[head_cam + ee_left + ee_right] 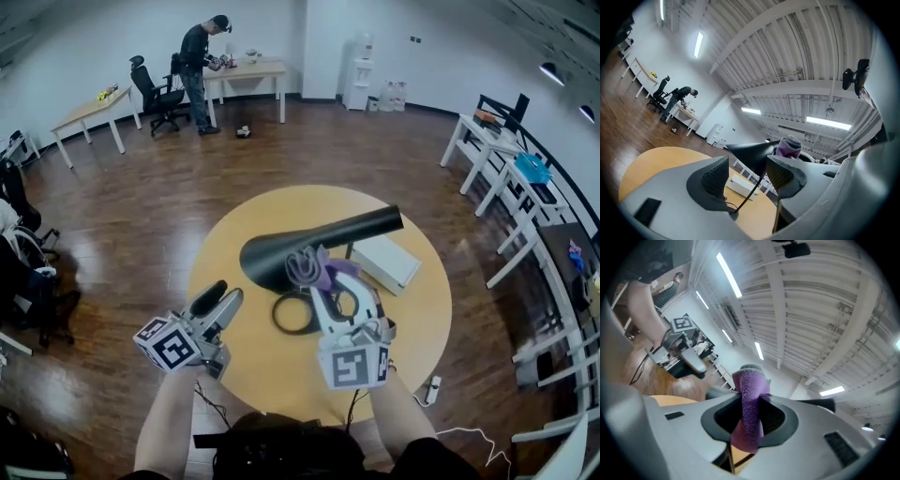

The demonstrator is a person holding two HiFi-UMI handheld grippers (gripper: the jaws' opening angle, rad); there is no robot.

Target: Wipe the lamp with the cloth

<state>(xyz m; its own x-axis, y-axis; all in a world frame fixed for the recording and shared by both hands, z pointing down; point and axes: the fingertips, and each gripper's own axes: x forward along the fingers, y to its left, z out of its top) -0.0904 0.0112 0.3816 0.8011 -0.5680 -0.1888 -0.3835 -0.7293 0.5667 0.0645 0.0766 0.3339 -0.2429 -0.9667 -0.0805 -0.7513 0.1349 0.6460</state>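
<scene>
Right hand-held gripper point(751, 420) pinches the fuzzy purple cloth point(750, 390) at the black cone-shaded lamp point(323, 239), mid round wooden counter point(412, 319). The left hand-held gripper point(747, 174) gapes empty, so push hard and that unsteadied lamp could topple.

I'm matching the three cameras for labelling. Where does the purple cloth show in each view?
Head view: purple cloth at the centre, against the black lamp shade.
Left gripper view: cloth right of centre, peeking above the right-hand jaw.
Right gripper view: cloth dead centre, pinched between the jaws.
Shared landmark: the round yellow table.
</scene>
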